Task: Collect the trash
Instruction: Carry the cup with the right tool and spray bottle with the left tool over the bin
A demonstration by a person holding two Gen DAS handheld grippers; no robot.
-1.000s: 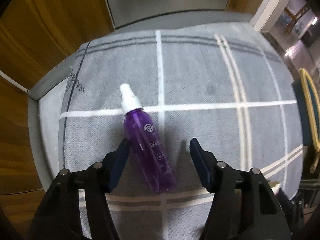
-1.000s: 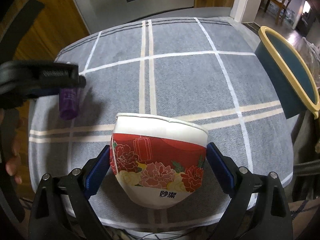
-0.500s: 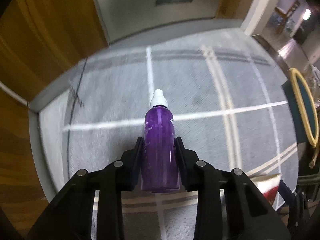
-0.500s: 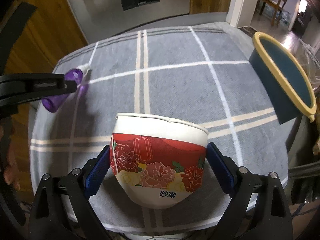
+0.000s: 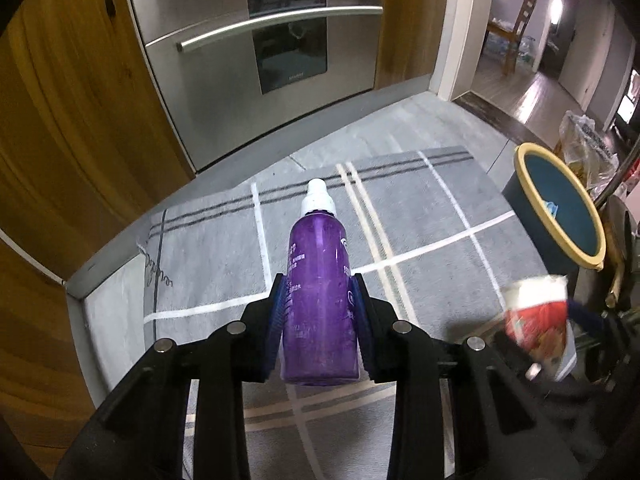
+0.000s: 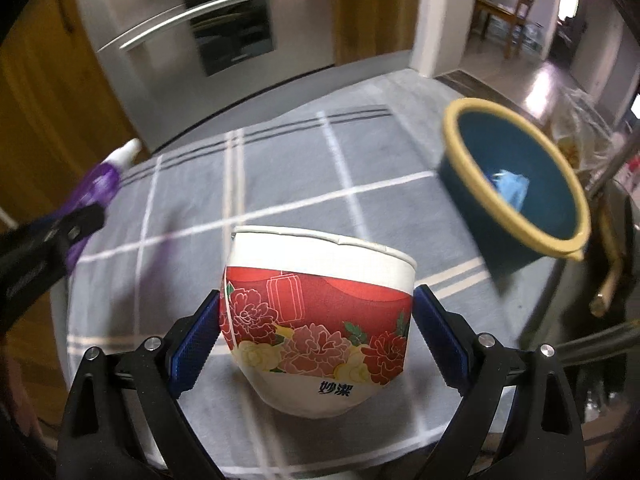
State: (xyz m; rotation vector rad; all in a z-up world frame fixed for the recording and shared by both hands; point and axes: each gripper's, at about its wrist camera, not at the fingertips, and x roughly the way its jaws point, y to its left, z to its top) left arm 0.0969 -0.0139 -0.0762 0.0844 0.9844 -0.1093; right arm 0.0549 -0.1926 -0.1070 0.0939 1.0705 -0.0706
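Two grippers, each with a load. Left gripper (image 5: 320, 312) is clamped narrow on one purple bottle (image 5: 318, 300), blue pads pressing both sides of its body; its white cap (image 5: 318, 198) points away from the camera, and the bottle is held clear above the rug (image 5: 208, 248). Right gripper (image 6: 318, 334) stands wide, its two pads against the sides of one paper bowl (image 6: 320, 312), white with a red band and printed flowers, rim tilted away from the camera. That bowl also shows blurred at the right edge of the left view (image 5: 538, 320), and the bottle shows at the left edge of the right view (image 6: 98, 184), so the two loads are well apart, side by side.

One bin (image 6: 484, 184), dark blue with a yellow rim, stands at the rug's right edge, mouth tilted toward the cameras. One pale blue scrap (image 6: 512, 186) lies inside it. Beyond the rug are one steel appliance (image 5: 256, 40) with a long bar handle, wood panels on either side, and a doorway with one wooden chair (image 5: 516, 28) behind.
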